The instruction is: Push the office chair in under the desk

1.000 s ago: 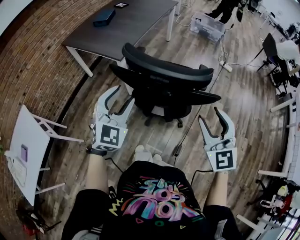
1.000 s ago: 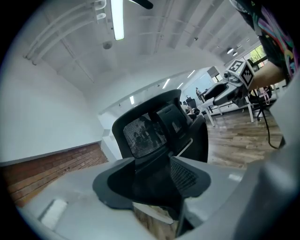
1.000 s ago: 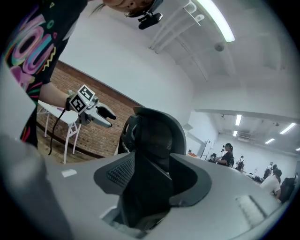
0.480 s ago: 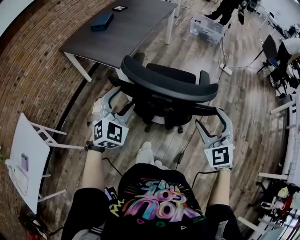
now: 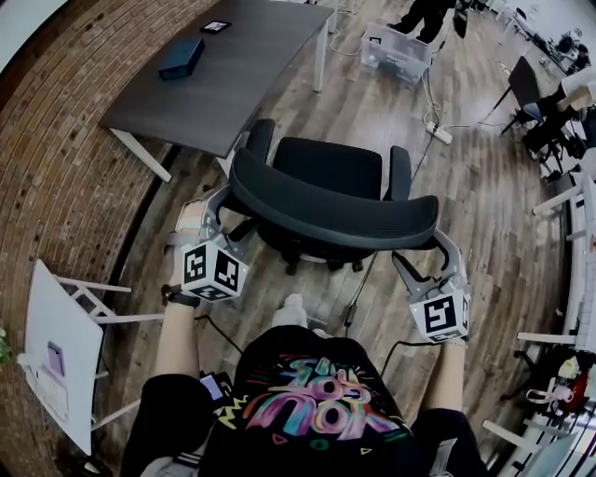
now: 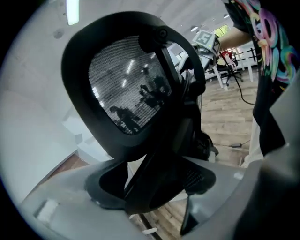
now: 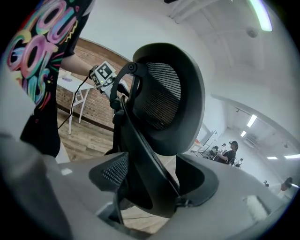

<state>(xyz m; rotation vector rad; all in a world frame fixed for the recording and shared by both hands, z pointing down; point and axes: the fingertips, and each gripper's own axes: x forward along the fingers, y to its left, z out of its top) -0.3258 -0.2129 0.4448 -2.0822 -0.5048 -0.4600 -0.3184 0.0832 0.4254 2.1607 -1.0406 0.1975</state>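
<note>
A black mesh office chair (image 5: 331, 210) stands with its seat (image 5: 326, 168) toward the dark grey desk (image 5: 233, 70), a little out from the desk's near edge. My left gripper (image 5: 222, 212) reaches to the left end of the backrest, and in the left gripper view the chair's black back frame (image 6: 159, 178) stands between its wide jaws (image 6: 154, 192). My right gripper (image 5: 424, 250) is at the backrest's right end, with the back frame (image 7: 140, 178) between its jaws (image 7: 154, 183). Both pairs of jaws have just been opening. I see neither pair pressing on the frame.
A blue case (image 5: 181, 58) and a small flat device (image 5: 215, 27) lie on the desk. A brick wall (image 5: 56, 140) runs along the left, with a white folding table (image 5: 60, 354) beside it. A clear bin (image 5: 396, 54), a power strip (image 5: 440, 133) and a floor cable (image 5: 358, 298) lie around.
Both grippers have moved forward and down from behind the chair to the two ends of its backrest. Their jaws stand wider than before. The chair now looks closer to me.
</note>
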